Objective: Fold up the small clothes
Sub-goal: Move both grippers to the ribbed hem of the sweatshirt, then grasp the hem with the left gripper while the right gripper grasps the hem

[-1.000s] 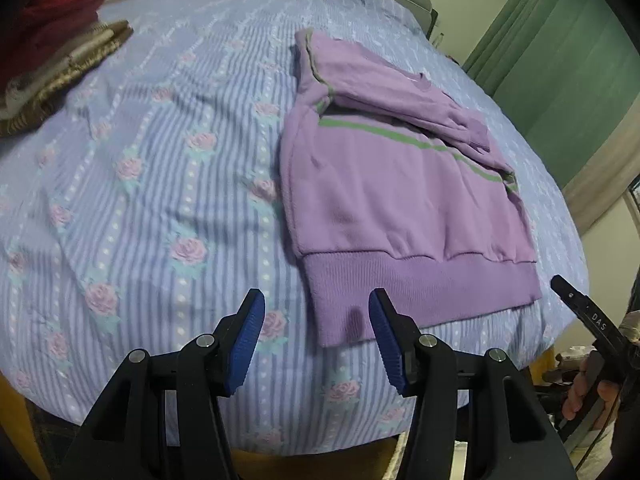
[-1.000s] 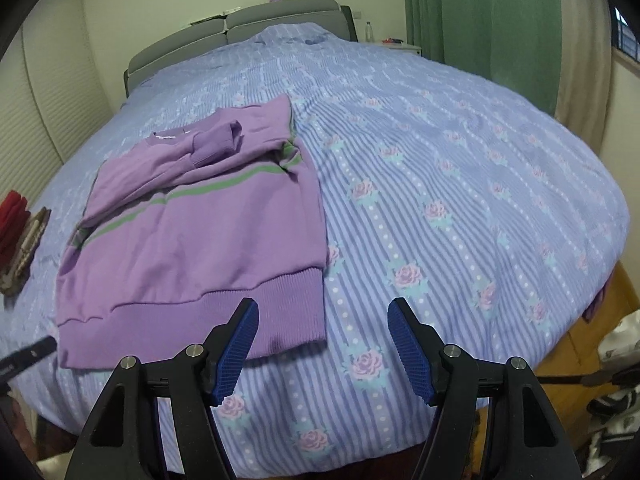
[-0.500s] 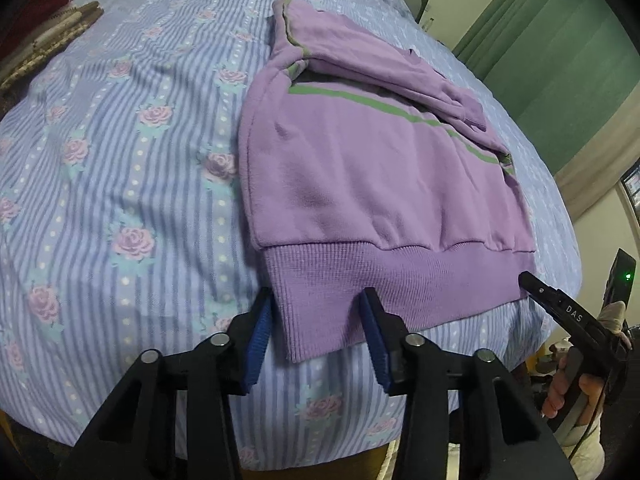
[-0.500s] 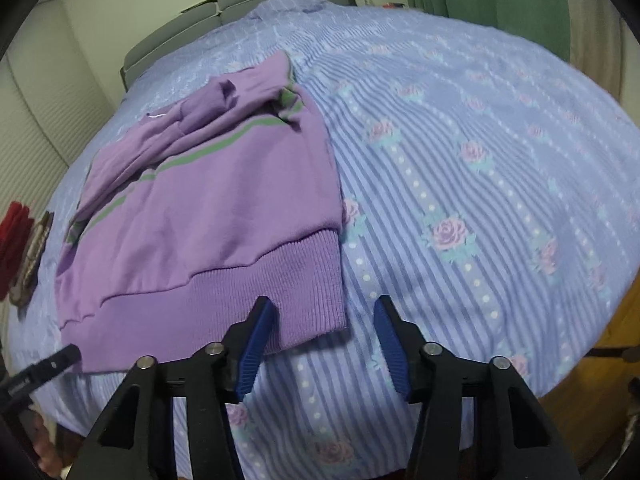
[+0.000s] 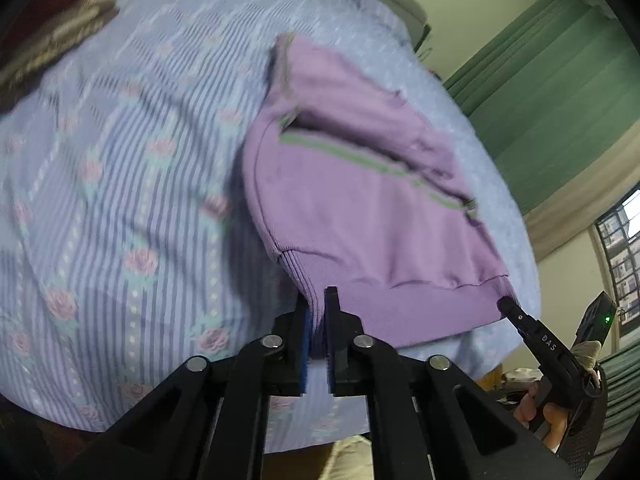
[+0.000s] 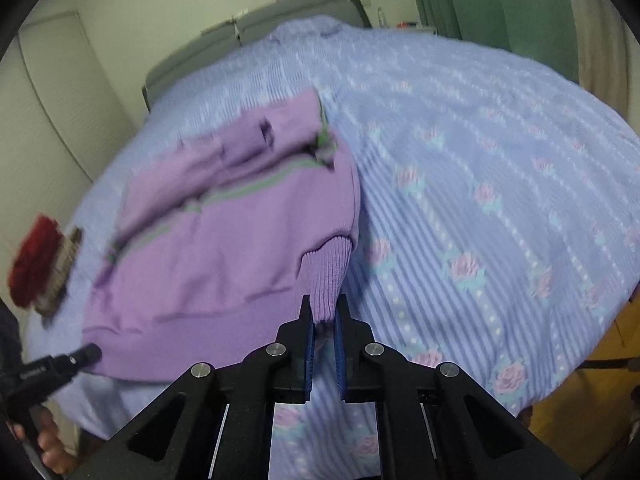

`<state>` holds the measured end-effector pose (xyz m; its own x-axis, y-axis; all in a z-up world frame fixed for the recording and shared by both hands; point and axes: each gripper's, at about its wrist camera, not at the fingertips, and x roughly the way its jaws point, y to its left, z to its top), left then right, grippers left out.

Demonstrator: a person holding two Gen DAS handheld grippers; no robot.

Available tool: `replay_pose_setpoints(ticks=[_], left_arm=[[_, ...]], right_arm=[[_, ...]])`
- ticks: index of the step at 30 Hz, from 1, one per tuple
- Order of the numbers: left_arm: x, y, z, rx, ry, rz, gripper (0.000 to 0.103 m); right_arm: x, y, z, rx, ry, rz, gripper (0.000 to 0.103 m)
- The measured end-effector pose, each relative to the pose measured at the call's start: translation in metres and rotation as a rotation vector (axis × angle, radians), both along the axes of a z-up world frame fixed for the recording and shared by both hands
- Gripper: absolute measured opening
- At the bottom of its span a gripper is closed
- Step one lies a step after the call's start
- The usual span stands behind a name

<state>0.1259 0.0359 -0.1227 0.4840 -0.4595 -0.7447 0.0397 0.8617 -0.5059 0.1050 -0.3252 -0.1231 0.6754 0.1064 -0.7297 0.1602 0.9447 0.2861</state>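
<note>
So both my tongs are pinched tight on the sweater (image 5: 360, 208) hem: left tongs (image 5: 316, 320) on one bottom corner, right tongs (image 6: 323, 320) on the other, near the bed's (image 6: 480, 200) foot edge. Sleeves look tucked in already; I reckon the bottom-to-top fold is left.

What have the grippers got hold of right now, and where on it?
Both hold the sweater by its ribbed hem: the left gripper on the hem's left corner, the right gripper on its right corner, jaws shut on the fabric.

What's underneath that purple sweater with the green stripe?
The purple sweater with the green stripe lies on a blue striped, rose-patterned bedspread. Anything directly beneath the sweater is covered and cannot be seen.
</note>
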Motion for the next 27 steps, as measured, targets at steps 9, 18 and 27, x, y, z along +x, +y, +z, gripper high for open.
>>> replay_pose_setpoints(ticks=[9,18,27], left_arm=[[0.039,-0.003,0.079,-0.005,-0.172,0.026,0.008],[0.12,0.009,0.118,-0.053,-0.186,0.139,0.008],[0.222,0.015,0.104,-0.043,-0.091,0.195,0.008]], right_arm=[[0.029,-0.001,0.069,0.059,-0.155,-0.026,0.009],[0.111,-0.017,0.11,0.154,-0.216,-0.113,0.009],[0.228,-0.014,0.11,0.144,-0.156,-0.097,0.009]])
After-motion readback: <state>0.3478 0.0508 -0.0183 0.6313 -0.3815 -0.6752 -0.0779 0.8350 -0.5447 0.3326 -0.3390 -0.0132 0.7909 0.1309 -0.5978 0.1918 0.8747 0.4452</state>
